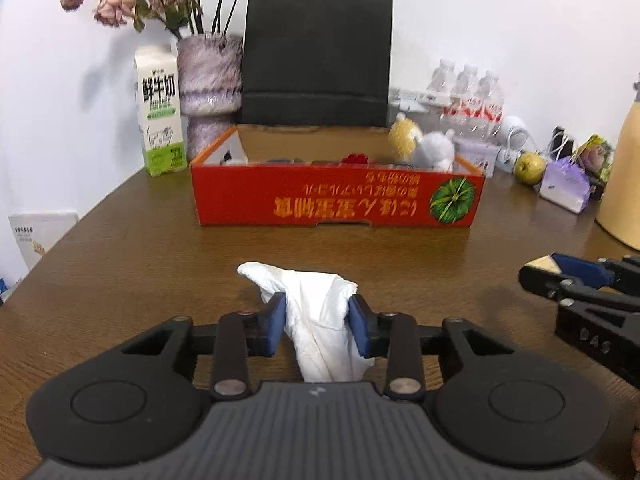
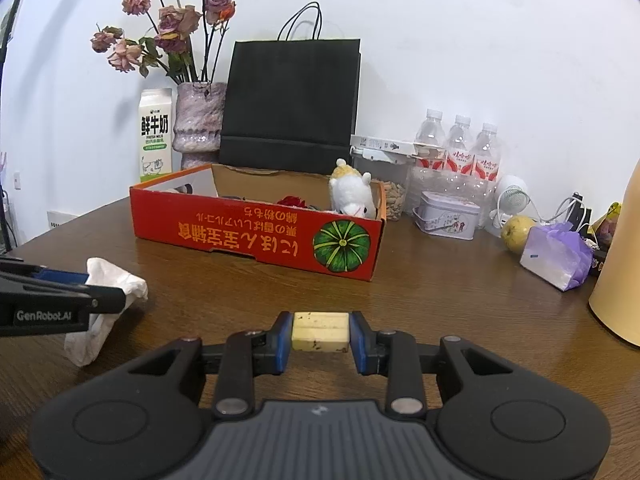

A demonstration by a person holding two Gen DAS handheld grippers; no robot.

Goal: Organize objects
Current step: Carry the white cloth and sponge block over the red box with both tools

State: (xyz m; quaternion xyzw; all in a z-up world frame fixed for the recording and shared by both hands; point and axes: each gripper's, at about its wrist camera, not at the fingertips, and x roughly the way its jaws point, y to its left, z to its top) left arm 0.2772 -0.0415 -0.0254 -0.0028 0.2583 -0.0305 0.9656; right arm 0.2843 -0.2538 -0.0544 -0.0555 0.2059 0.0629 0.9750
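My left gripper [image 1: 318, 312] is shut on a crumpled white tissue [image 1: 316, 320] and holds it over the brown table, in front of the red cardboard box [image 1: 336, 200]. The tissue also shows in the right wrist view [image 2: 106, 304]. My right gripper [image 2: 319, 330] is shut on a pale yellow block [image 2: 319, 331], held above the table in front of the red box [image 2: 256, 236]. In the left wrist view the right gripper [image 1: 560, 276] sits at the right edge with the block's tip [image 1: 542, 265] showing. The box holds a white plush toy [image 2: 352, 196] and a red item [image 2: 292, 201].
Behind the box stand a milk carton [image 2: 155, 136], a vase of dried roses [image 2: 198, 124] and a black paper bag [image 2: 290, 108]. To the right are water bottles [image 2: 460, 148], a tin [image 2: 446, 214], a pear [image 2: 516, 232], a purple tissue pack [image 2: 556, 256] and a yellow container [image 2: 620, 280].
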